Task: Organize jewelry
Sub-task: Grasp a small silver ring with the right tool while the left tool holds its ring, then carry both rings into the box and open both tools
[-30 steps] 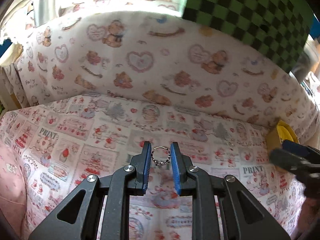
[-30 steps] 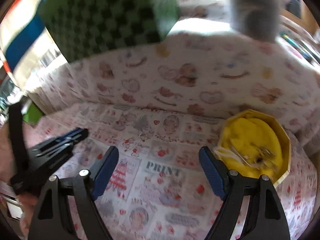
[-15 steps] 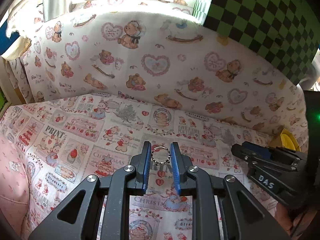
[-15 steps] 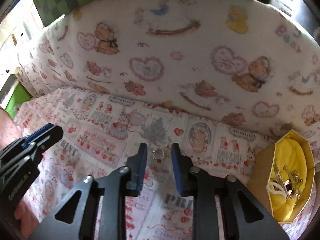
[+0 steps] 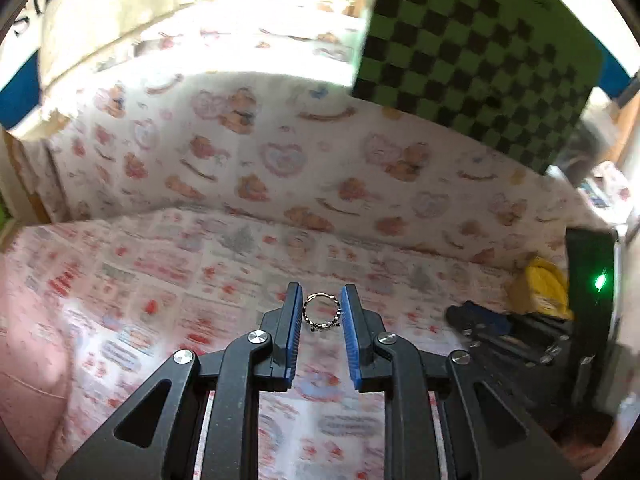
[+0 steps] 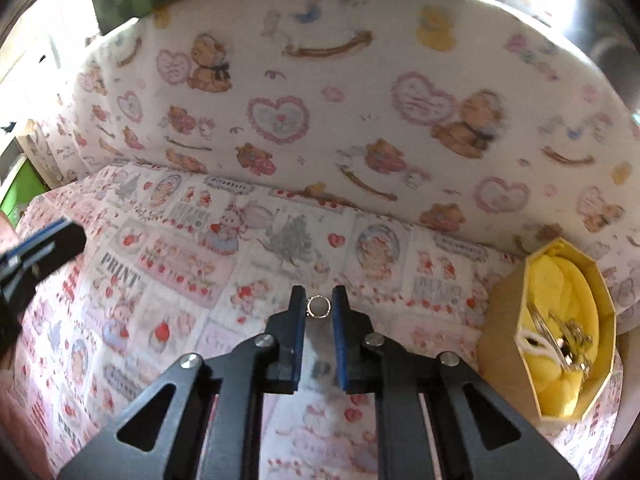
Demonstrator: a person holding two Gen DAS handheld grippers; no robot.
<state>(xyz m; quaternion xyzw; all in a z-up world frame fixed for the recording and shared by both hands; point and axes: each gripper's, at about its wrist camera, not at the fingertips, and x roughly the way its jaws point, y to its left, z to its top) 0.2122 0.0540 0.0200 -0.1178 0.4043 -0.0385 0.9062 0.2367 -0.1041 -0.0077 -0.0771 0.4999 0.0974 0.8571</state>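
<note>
- The left gripper (image 5: 321, 314) pinches a beaded ring (image 5: 321, 314) upright between its blue pads.
- The right gripper (image 6: 318, 307) is closed on a small plain ring (image 6: 318, 306) at its fingertips, above the printed cloth (image 6: 168, 264).
- Only the right view shows the yellow octagonal box (image 6: 560, 336) clearly, tilted, with metal jewelry (image 6: 564, 338) inside; in the left view it is blurred behind the right gripper.
- Farther back, a teddy-bear cloth (image 6: 360, 112) rises, then a green checkered board (image 5: 480, 44).
</note>
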